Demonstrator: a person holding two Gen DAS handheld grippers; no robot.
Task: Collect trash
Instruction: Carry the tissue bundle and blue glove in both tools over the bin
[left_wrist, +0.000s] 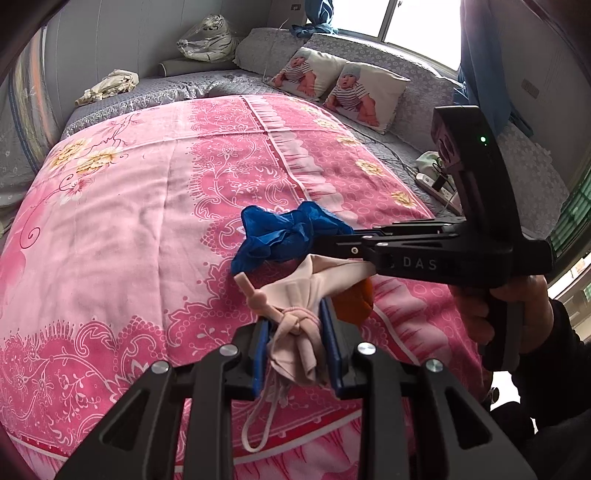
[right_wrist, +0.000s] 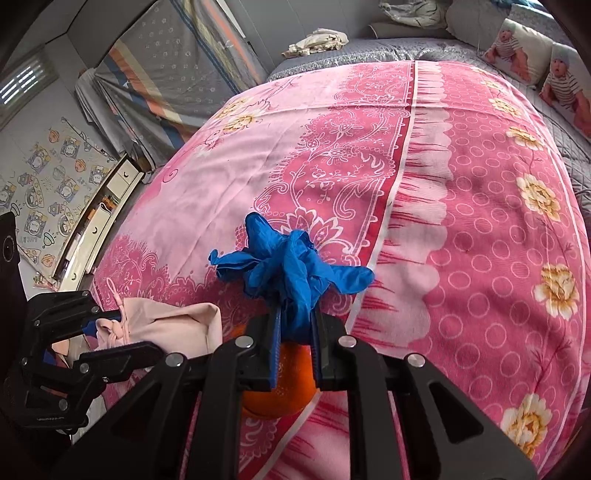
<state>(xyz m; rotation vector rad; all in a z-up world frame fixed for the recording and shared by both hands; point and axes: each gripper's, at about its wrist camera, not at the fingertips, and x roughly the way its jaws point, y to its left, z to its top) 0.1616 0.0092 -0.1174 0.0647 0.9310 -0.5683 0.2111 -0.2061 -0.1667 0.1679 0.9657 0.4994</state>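
Pink floral bedding (left_wrist: 129, 229) covered the bed, and above its near edge the right gripper (right_wrist: 295, 332) pinched a crumpled blue thin-plastic glove (right_wrist: 291, 266), with a round orange object (right_wrist: 277, 395) hanging under its jaws. Just to the left, the left gripper (left_wrist: 295, 332) pinched a soft, knotted pale-pink cloth mask (left_wrist: 295, 332) with a dangling elastic loop. Both scraps looked collected but not yet binned; no bin showed.
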